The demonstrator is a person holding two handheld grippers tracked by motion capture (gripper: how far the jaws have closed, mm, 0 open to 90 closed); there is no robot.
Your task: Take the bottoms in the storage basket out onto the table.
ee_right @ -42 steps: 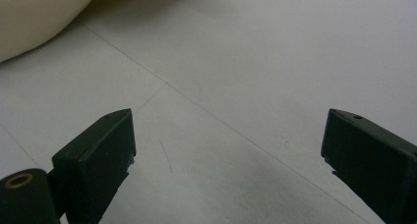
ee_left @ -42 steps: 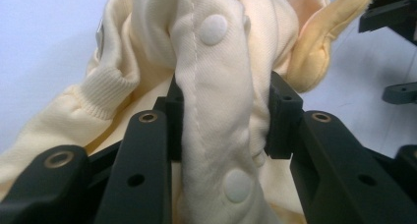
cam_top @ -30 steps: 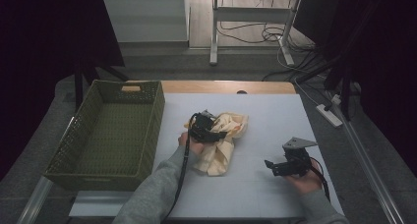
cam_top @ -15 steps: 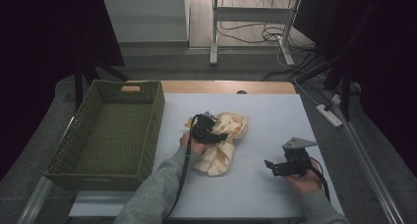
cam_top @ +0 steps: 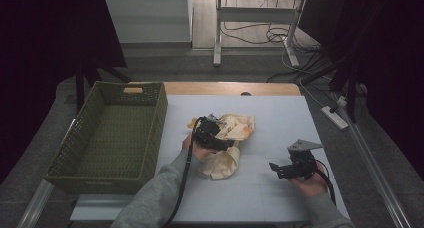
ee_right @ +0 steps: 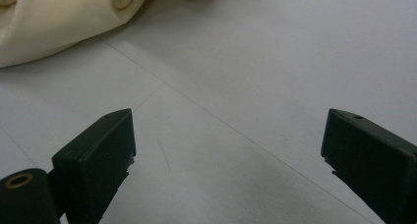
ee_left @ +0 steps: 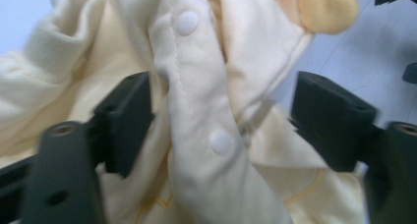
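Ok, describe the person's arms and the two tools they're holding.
Both forearms wear grey sleeves. The left tool is black, and a black cable trails from it along the sleeve. The right tool is black too, topped by a grey three-cornered plate. Its blocky black jaws have small holes.

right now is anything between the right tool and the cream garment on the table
Nothing visible. In the right gripper view, bare pale table runs from the open right tool up to the cream garment. From above, the stretch between them looks bare too. The left tool is already at the garment, a snap-button fold between its just-opened jaws.
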